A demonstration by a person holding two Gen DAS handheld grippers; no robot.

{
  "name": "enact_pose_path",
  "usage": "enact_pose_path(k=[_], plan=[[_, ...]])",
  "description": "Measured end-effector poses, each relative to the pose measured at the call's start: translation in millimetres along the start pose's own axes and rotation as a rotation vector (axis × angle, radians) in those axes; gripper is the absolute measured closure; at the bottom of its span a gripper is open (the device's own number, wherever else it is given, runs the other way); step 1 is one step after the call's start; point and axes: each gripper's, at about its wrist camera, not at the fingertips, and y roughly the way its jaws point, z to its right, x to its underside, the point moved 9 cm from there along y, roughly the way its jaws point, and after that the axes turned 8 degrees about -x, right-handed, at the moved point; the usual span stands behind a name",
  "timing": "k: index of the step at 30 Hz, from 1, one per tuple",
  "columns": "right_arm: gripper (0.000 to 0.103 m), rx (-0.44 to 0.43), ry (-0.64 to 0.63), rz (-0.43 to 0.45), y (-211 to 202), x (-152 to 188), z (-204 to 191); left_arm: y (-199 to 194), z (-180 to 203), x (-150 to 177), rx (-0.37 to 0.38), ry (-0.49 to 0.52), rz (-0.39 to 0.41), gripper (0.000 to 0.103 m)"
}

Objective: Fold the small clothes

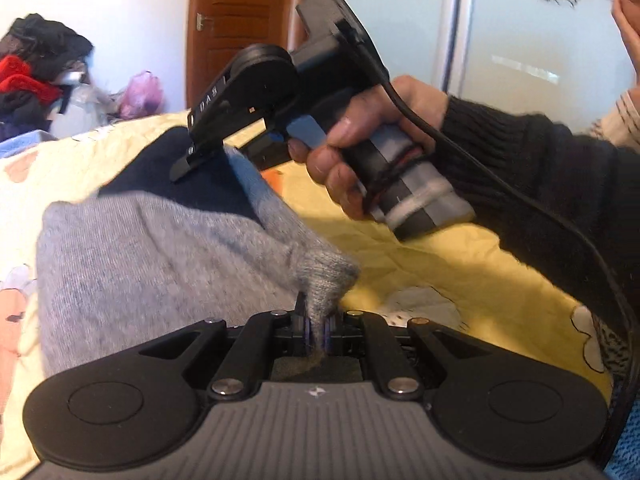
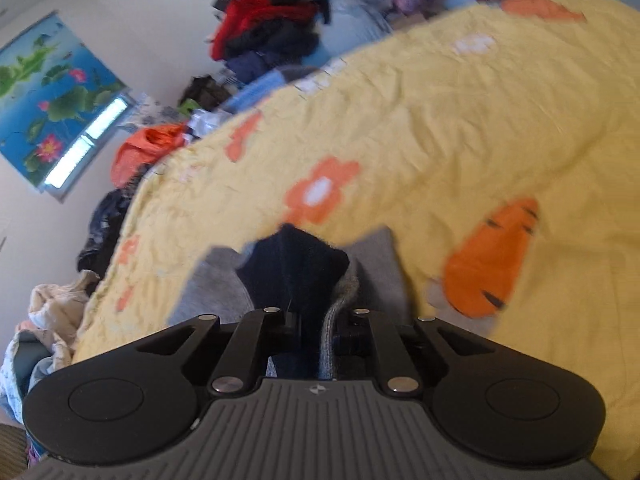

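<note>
The left gripper (image 1: 316,330) is pinching a bunched corner of the grey knit garment (image 1: 160,264), its jaws closed tight on the fabric. The right gripper (image 1: 188,166) is clamping the same garment at its far edge, where grey cloth meets a dark navy part (image 1: 192,184); in the right wrist view its jaws (image 2: 316,332) are holding both navy and grey knit between them. The garment is lying spread between the two grippers on the yellow bedspread (image 1: 420,256) with orange flowers and carrot prints. A hand (image 1: 360,152) in a dark ribbed sleeve is gripping the right gripper's handle, with a black cable trailing from it. Beyond the bed, a heap of dark and red clothes (image 1: 36,76) is sitting by the wall, near a wooden door (image 1: 240,20).
</note>
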Motion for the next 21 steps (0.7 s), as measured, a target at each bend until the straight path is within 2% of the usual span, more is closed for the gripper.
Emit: enact_pose_path(k=[2, 3, 4, 6, 7, 8, 9, 10, 11, 12, 13, 14, 15, 18, 21], plan=[[0.077, 0.023, 0.051, -0.014, 3, 8, 14, 14, 2, 10, 0.001, -0.004, -0.042, 0.097], [0.068, 0.008, 0.088, 0.013, -2, 8, 15, 21, 3, 16, -0.011, 0.009, -0.064, 0.097], [0.063, 0.000, 0.127, 0.053, -12, 5, 15, 20, 4, 18, -0.011, 0.021, -0.046, 0.097], [0.028, -0.021, 0.154, 0.172, -37, -4, 14, 10, 3, 15, 0.005, 0.020, -0.036, 0.094], [0.024, -0.027, 0.154, 0.231, -49, -8, 14, 3, 0, 13, 0.038, 0.005, -0.043, 0.090], [0.022, -0.027, 0.146, 0.257, -56, -11, 14, -8, -5, 11, 0.088, -0.010, -0.047, 0.088], [0.023, -0.014, 0.135, 0.244, -57, -10, 16, -19, -11, 9, 0.132, -0.027, -0.044, 0.078], [0.023, 0.013, 0.123, 0.222, -55, -9, 19, -32, -24, 8, 0.164, -0.064, -0.030, 0.055], [0.023, 0.044, 0.111, 0.205, -52, -8, 24, -42, -37, 7, 0.177, -0.103, -0.012, 0.038], [0.023, 0.068, 0.102, 0.186, -47, -6, 29, -52, -54, 5, 0.179, -0.144, 0.017, 0.009], [0.023, 0.081, 0.106, 0.167, -40, -4, 33, -62, -74, 2, 0.174, -0.197, 0.072, 0.002], [0.023, 0.082, 0.120, 0.153, -34, -2, 37, -67, -96, -3, 0.161, -0.247, 0.121, 0.002], [0.023, 0.075, 0.131, 0.140, -27, 0, 39, -67, -116, -5, 0.135, -0.292, 0.137, 0.002], [0.023, 0.069, 0.132, 0.111, -11, 4, 37, -41, -180, -10, 0.037, -0.493, 0.097, 0.003], [0.023, 0.038, 0.115, 0.080, 0, 4, 27, 1, -231, -5, 0.029, -0.757, 0.014, 0.003]])
